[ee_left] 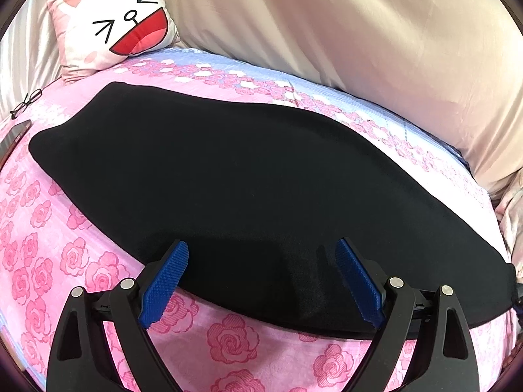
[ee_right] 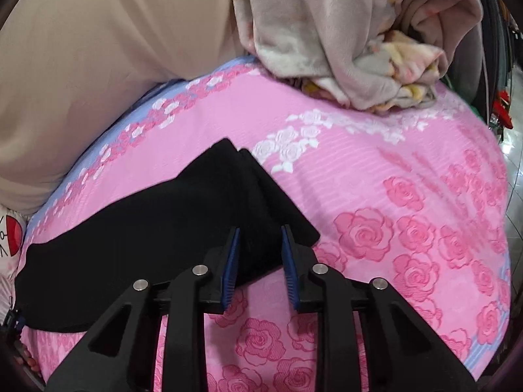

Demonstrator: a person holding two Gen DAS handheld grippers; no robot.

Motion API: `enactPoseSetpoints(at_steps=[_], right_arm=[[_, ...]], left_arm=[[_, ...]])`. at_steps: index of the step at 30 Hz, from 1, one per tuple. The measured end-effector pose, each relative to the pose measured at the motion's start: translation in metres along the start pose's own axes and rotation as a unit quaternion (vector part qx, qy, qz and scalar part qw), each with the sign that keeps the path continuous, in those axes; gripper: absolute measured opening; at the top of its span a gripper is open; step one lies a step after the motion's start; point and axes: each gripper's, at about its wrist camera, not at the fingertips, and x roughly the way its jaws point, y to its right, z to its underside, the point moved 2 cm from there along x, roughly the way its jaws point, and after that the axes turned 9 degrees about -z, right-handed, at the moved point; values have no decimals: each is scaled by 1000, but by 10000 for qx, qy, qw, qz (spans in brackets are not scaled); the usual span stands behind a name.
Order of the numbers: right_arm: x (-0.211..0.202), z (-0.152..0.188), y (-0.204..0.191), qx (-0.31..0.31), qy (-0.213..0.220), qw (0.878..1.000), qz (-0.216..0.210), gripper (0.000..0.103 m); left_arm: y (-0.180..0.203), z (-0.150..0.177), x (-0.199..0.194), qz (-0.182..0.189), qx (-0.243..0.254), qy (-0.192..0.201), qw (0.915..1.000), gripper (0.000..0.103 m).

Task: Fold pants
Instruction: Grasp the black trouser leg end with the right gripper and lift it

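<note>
Black pants (ee_left: 228, 170) lie stretched out as a long flat band across a pink rose-print bedsheet (ee_left: 65, 245). My left gripper (ee_left: 261, 254) is open wide at the band's near edge, and its blue pads straddle the cloth without pressing it. In the right wrist view the leg end of the pants (ee_right: 147, 228) runs to a point. There my right gripper (ee_right: 260, 238) has its jaws close together, with a raised ridge of the black cloth pinched between the pads.
A cat-face cushion (ee_left: 114, 26), glasses (ee_left: 27, 101) and a phone (ee_left: 14, 140) lie at the far left of the bed. A beige cover (ee_left: 359, 49) rises along the far side. A crumpled blanket (ee_right: 343, 49) sits past the pants' end.
</note>
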Motion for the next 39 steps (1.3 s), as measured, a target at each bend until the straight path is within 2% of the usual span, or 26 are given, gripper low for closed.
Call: enactPoseSetpoints(at_steps=[1, 2, 4, 6, 8, 10, 12, 13, 15, 17, 19, 20, 23, 24, 25, 26, 27, 28, 29, 30, 31, 33, 35, 36, 38, 39], right_arm=[[0, -2, -4, -114, 19, 9999, 0, 11], [0, -4, -9, -254, 23, 9997, 72, 9], [-9, -13, -13, -452, 193, 9983, 326, 6], [-27, -27, -6, -324, 439, 9979, 339, 6], [-18, -29, 8, -207, 223, 9987, 408, 6], [10, -15, 12, -343, -166, 9977, 562, 8], [3, -15, 6, -462, -84, 9968, 643, 12], [0, -15, 5, -373, -66, 9976, 582, 23], [-14, -15, 1, -300, 162, 9977, 581, 28], [-29, -20, -12, -359, 470, 9972, 458, 28], [-36, -34, -33, -526, 698, 9958, 277, 28], [-31, -40, -45, -668, 633, 9956, 149, 28], [20, -50, -68, -927, -160, 9941, -538, 28], [51, -51, -66, -964, -549, 9919, -620, 24], [68, -52, -59, -998, -663, 9921, -360, 24], [82, -59, -41, -957, -493, 9942, -75, 19], [79, -67, -29, -636, -336, 9974, -99, 5], [74, -72, -21, -258, -245, 9993, -133, 0], [66, -74, -20, -51, -106, 9995, -294, 0], [59, -72, -31, -226, -24, 9988, -436, 6], [60, -68, -40, -516, -72, 9976, -459, 4], [77, -63, -32, -845, -331, 9959, 0, 0], [56, -68, -12, -204, -51, 9997, -127, 0], [41, -68, -7, -84, 158, 9998, -84, 4], [8, -60, -1, -1, 448, 9990, -67, 21], [-12, -48, 8, 114, 593, 9982, -1, 46]], left_arm=[[1, 0, 0, -23, 16, 0, 10000, 89], [2, 0, -1, -38, 43, 13, 10000, 89], [5, -2, -5, -79, 94, 62, 9999, 89], [8, -5, -11, 17, 119, 54, 9999, 89], [8, -7, -17, 69, 173, 117, 9998, 90], [7, -5, -14, -85, 266, 157, 9995, 91], [6, -1, -3, -289, 349, 83, 9989, 91], [3, 0, 5, -367, 343, -132, 9987, 91], [-1, -2, 3, -233, 244, -72, 9994, 91], [-3, -2, -1, -204, 157, 83, 9996, 91], [-3, -1, 6, -202, 162, -85, 9996, 91], [-1, -1, 9, -254, 194, -138, 9994, 91], [3, -1, 8, -273, 299, -95, 9991, 91], [4, -1, 8, -279, 303, -92, 9991, 91], [4, 0, 8, -249, 279, -90, 9993, 91], [2, 1, 8, -205, 237, -93, 9995, 91], [-1, 1, 8, -133, 169, -93, 9997, 91], [-3, 0, 8, -71, 125, -80, 9999, 91], [-5, 0, 7, -10, 85, -67, 9999, 91], [-7, 0, 7, 45, 36, -59, 10000, 91], [-7, 0, 7, 52, 27, -67, 10000, 91], [-2, 0, 9, -38, 87, -102, 9999, 91], [4, 0, 11, -202, 242, -139, 9994, 91], [5, 1, 11, -246, 296, -145, 9992, 91], [3, 1, 10, -208, 270, -133, 9993, 91], [1, 1, 10, -167, 234, -127, 9995, 91]])
